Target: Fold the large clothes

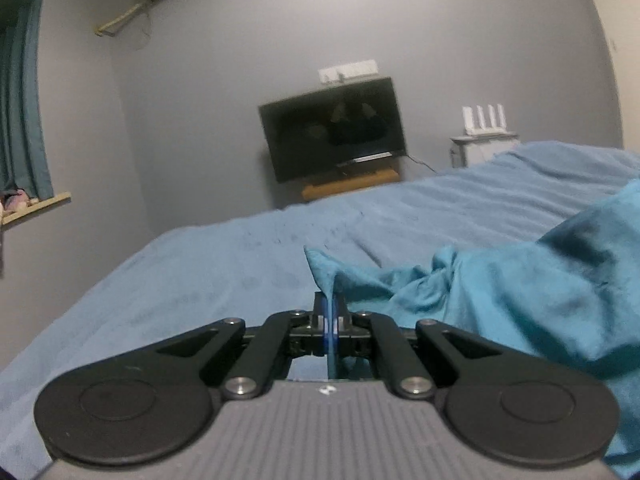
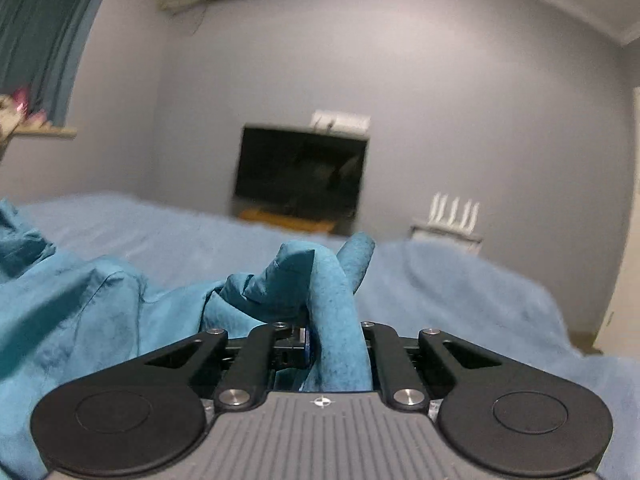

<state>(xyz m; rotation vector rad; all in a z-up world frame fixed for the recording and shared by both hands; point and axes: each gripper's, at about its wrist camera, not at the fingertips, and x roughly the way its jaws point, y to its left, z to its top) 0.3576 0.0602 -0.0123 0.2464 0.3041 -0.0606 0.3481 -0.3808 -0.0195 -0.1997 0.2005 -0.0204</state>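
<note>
Teal garment [image 1: 520, 292] first: it lies crumpled on the bed [image 1: 200, 280], and we hold it at two places. Our left tongs [image 1: 330, 312] are clenched on a thin edge of it, with a small corner standing up just past the fingertips. Our right tongs [image 2: 332, 336] are closed around a much thicker roll of the same cloth, a rounded bunch rising between the fingers and flopping over in front. Between the two grips the fabric sags in heaped folds, resting on the pale blue bed cover.

We judge this to be the lifting and spreading stage, with no fold yet made. The risks come from the uneven grips. The left pinch takes so little cloth that a firm pull could slip it free. The right bite seems to gather several layers, so spreading may drag a twisted lump rather than a clean edge. If we draw apart while the middle is bunched, the garment could come out skewed.

Beyond the bed stand a dark television [image 1: 332, 128] on a wooden shelf, a white router [image 1: 484, 120] to its right, and a teal curtain [image 1: 20, 100] at the window on the left.
</note>
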